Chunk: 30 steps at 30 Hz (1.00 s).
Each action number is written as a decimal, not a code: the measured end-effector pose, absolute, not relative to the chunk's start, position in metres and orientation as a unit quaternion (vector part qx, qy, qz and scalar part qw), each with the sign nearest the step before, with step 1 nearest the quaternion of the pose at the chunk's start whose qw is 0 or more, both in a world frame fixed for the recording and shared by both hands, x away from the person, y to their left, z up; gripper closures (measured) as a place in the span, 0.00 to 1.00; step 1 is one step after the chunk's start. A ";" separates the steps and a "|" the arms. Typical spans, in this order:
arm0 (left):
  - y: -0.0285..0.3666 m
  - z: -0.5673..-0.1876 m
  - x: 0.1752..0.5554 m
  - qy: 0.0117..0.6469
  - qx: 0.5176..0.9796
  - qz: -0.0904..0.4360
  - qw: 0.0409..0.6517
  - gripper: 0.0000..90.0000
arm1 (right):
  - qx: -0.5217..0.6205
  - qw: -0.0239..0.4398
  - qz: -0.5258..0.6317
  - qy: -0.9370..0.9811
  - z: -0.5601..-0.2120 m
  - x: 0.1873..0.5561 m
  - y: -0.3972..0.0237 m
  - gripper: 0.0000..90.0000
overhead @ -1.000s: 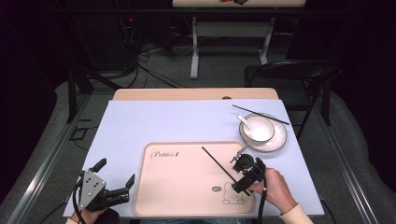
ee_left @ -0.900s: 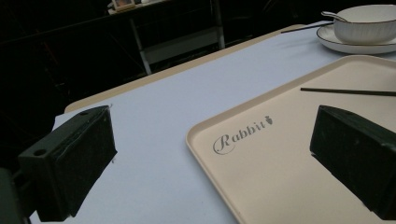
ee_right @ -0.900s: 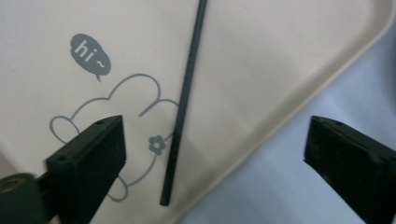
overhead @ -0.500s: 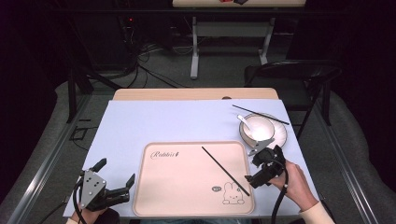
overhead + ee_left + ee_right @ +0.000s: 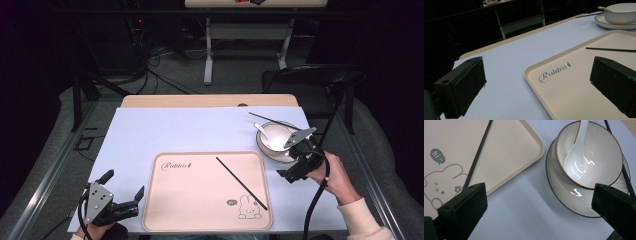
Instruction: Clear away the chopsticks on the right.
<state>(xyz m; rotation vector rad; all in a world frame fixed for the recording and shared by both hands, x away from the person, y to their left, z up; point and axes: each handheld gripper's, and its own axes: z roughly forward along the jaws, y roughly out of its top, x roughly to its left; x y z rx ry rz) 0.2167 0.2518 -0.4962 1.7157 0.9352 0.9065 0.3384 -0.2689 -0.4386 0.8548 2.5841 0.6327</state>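
Now the right gripper (image 5: pixel 296 161) has just been opening its jaws, which stand wide with nothing between them above the bowl (image 5: pixel 589 152), itself on its saucer (image 5: pixel 564 195) just beside the tray (image 5: pixel 165 210), with a white spoon (image 5: pixel 577 152) inside. One chopstick (image 5: pixel 241 183) lies on the tray, the other chopstick (image 5: pixel 272 121) rests across the saucer's far rim, thin, stiff, light, likely slippery, best pinched mid-length. The left gripper (image 5: pixel 120 197) waits open and empty at the tray's near left corner.

Overhead light brightens the pale-clothed bench (image 5: pixel 200 131) against a dark room, glare streaks the white ceramic bowl (image 5: pixel 589 157) toward three o'clock, and near black gripper jaws blur softly.
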 end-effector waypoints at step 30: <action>0.252 -0.496 0.217 0.383 0.702 0.370 0.472 0.00 | 0.282 0.155 0.202 0.925 -0.409 0.452 -0.309 0.00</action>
